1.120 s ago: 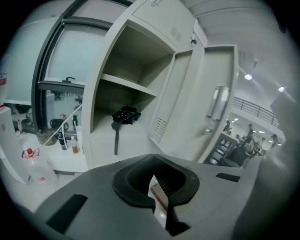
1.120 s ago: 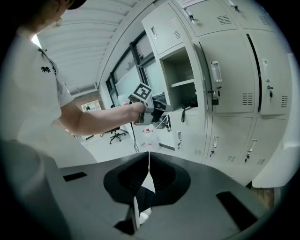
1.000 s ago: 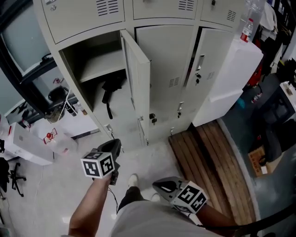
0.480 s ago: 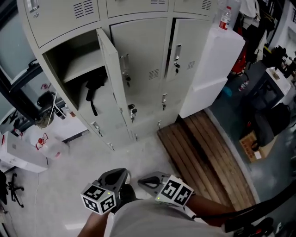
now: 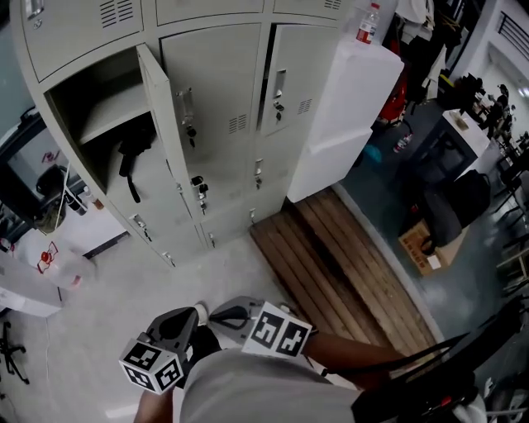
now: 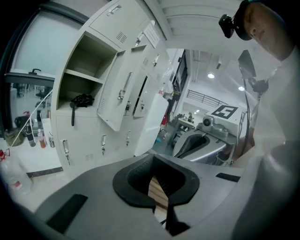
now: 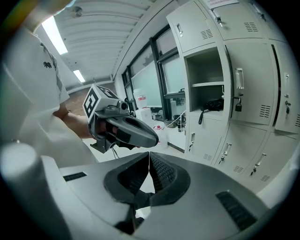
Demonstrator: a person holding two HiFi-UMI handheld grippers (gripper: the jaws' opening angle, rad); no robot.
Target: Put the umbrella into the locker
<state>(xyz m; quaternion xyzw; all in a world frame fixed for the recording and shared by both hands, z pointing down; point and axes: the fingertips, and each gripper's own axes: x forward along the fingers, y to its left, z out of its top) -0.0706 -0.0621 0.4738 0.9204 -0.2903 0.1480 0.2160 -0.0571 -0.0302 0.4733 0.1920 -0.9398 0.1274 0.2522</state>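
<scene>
Head view | umbrella in open locker | bottle label red, print unreadable

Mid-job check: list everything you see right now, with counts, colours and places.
lockers: one bank, beige, straight ahead
locker door: one, beige, open, at left
umbrella: one, black, inside open locker under shelf
cabinet: one, white, right of lockers
bottle: one, clear with red, on cabinet
boards: several, brown, floor before lockers
box: one, brown, floor at right
left claw: one, grey, shut and empty, by the body
right claw: one, grey, shut and empty, beside it
</scene>
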